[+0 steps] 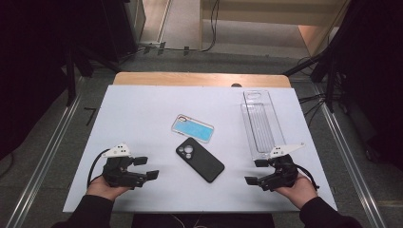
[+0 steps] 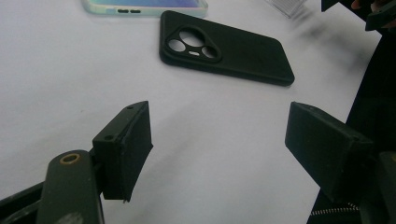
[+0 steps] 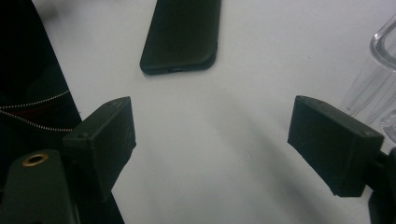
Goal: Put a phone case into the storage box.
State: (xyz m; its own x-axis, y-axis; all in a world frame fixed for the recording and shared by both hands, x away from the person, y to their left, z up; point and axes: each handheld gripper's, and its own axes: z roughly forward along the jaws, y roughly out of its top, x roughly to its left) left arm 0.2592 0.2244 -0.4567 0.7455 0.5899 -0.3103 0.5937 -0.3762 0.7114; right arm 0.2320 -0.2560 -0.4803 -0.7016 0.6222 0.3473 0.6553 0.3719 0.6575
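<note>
Black phone case lies camera-cutout up at the table's middle, between both tools, so either can reach it; left gripper and right gripper rest near, jaws spread, pinching nothing, seemingly poised to start

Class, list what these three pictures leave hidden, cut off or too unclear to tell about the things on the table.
- Black phone case: the right gripper view's top edge cuts off its camera end.
- Blue phone case: the left gripper view's top edge leaves just a strip.
- Clear plastic tray: blurred and cut by the right edge in the right gripper view.
- Dark spot at the table's far edge, high view: too small to identify.
</note>
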